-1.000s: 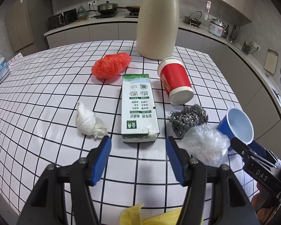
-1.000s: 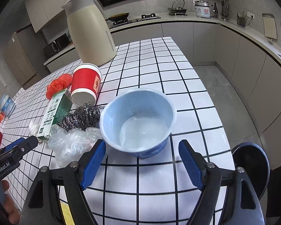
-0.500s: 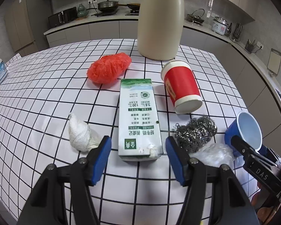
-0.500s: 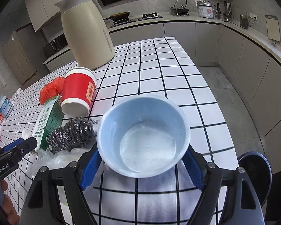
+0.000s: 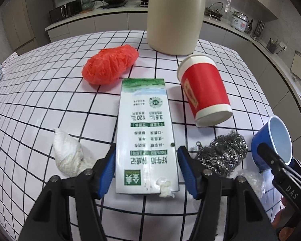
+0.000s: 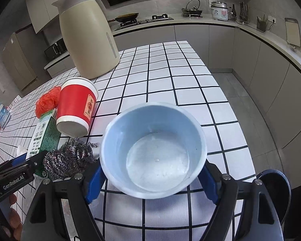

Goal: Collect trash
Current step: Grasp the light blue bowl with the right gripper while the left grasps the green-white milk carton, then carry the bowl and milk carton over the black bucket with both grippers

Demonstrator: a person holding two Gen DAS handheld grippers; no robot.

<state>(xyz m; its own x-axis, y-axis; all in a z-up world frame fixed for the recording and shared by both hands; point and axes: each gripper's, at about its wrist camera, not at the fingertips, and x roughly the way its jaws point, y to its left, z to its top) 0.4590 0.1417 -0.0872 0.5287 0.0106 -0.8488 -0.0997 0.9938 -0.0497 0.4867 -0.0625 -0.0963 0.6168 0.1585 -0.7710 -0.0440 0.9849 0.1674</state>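
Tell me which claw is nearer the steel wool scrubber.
Left, though only narrowly. The left claw straddles the flat green-and-white milk carton, its right finger beside the grey steel wool scrubber; the right claw brackets the blue paper cup alongside.

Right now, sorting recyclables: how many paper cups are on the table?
2. A red cup lies tipped beside the milk carton; a blue cup sits between the right tongs near the steel scrubber. Others may be hidden.

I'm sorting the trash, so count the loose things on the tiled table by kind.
Cups: 2, red, blue
Carton: 1
Plastic wads: 2, red, clear
Tissue: 1
Scourer: 1
Jug: 1
Total: 8
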